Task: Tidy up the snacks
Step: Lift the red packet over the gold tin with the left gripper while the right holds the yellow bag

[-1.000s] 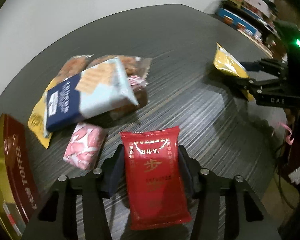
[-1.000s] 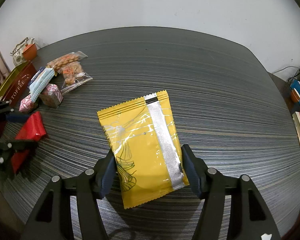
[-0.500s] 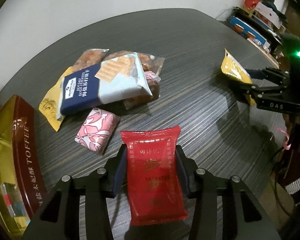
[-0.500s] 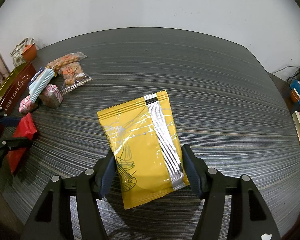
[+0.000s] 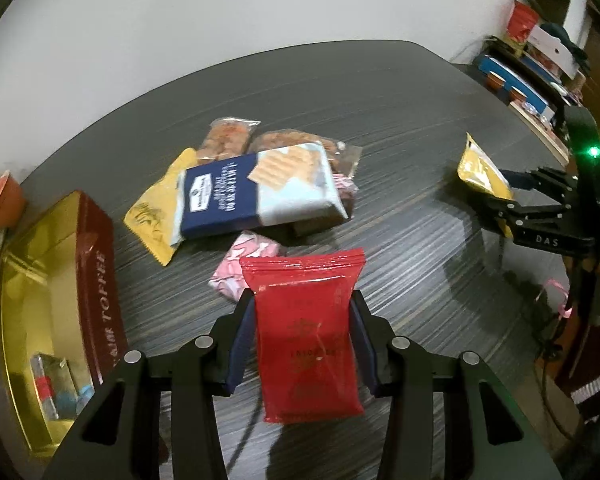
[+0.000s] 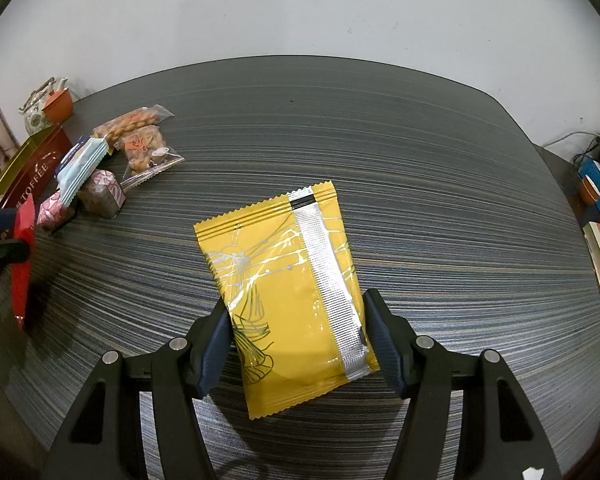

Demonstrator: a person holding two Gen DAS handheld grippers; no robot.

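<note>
Red foil snack packet sits clamped in the left gripper, whose jaws have just been closing on it, lifted right of the open gold toffee tin. Right gripper pinches the yellow foil packet farther right. Mid-carry, I judge; next, swing over the tin and release.

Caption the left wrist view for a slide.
Left gripper grips a red packet above the table, near the snack pile.
</note>
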